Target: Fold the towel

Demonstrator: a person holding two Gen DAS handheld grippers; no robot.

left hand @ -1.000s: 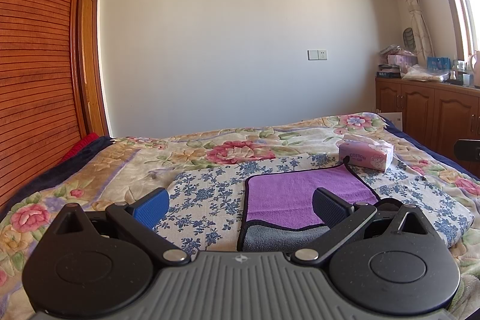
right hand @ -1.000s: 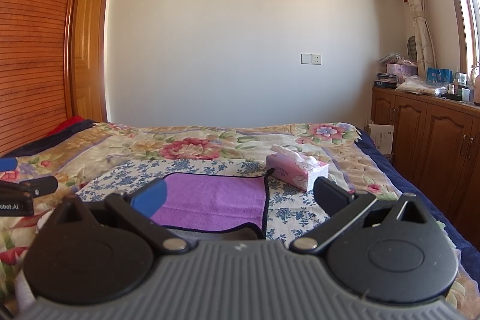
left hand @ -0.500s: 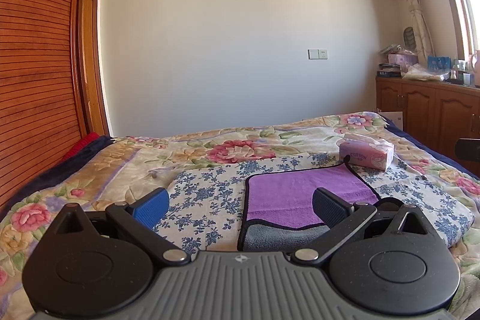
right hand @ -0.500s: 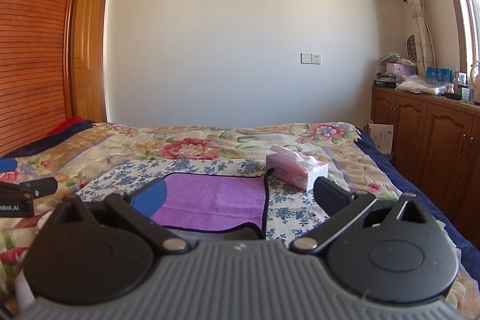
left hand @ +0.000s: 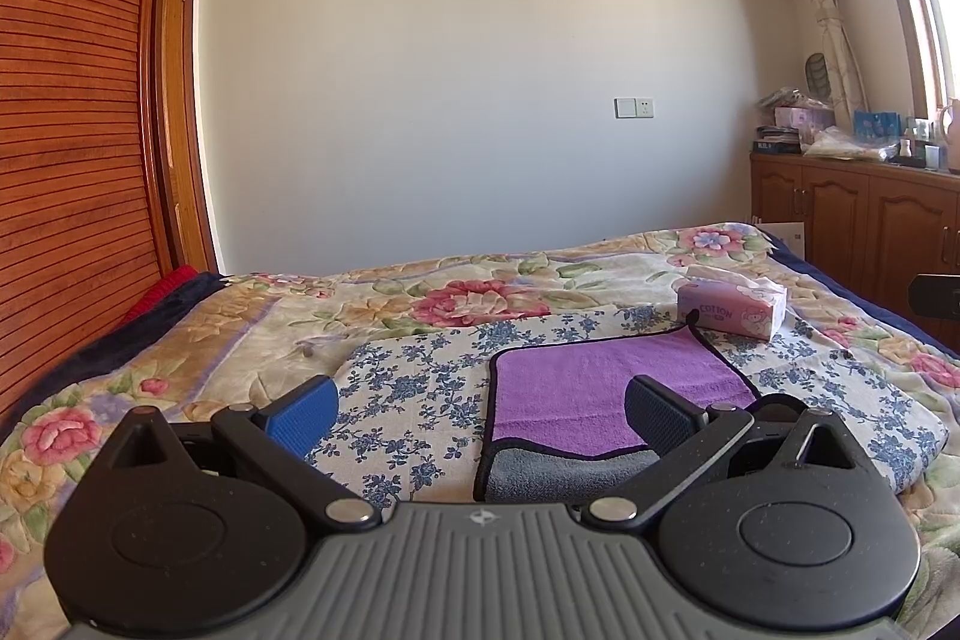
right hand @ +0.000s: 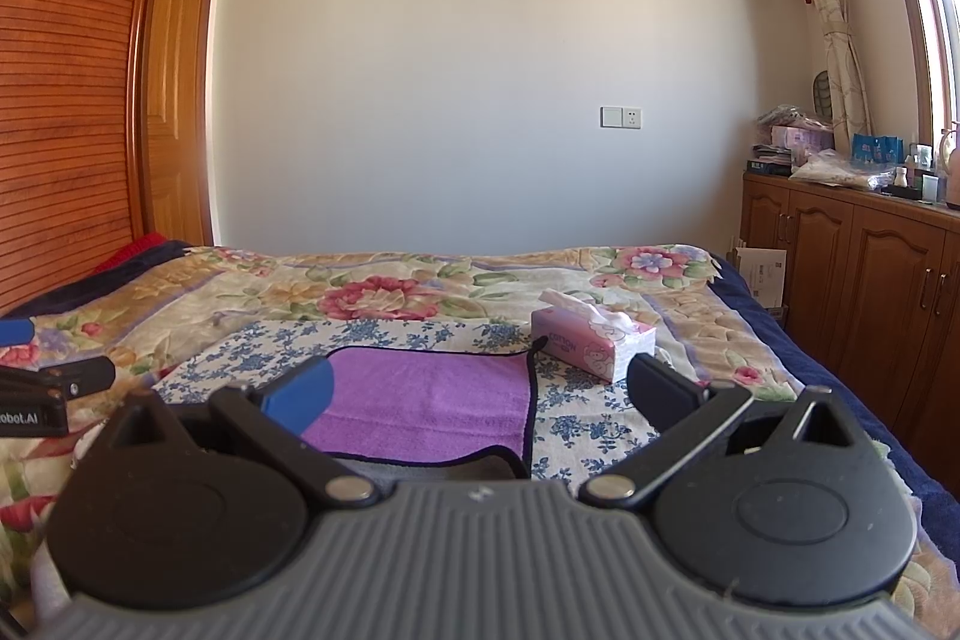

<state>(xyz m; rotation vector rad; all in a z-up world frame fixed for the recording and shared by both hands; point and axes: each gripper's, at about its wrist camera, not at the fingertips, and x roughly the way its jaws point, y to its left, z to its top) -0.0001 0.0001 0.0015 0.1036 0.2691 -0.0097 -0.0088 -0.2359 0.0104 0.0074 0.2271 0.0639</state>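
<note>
A purple towel (left hand: pixel 594 382) with a dark border lies flat on the bed, its near edge turned up to show a grey underside (left hand: pixel 558 478). It also shows in the right wrist view (right hand: pixel 420 400). My left gripper (left hand: pixel 480 412) is open and empty, hovering just in front of the towel's near left part. My right gripper (right hand: pixel 480 394) is open and empty, in front of the towel's near right corner. The left gripper's body (right hand: pixel 36 394) shows at the left edge of the right wrist view.
The bed has a blue-flowered cloth (left hand: pixel 408 382) under the towel and a floral quilt (left hand: pixel 468 292). A pink tissue box (left hand: pixel 729 307) stands just beyond the towel's far right corner. Wooden cabinets (right hand: pixel 852 268) run along the right; a wooden wardrobe (left hand: pixel 66 130) stands at the left.
</note>
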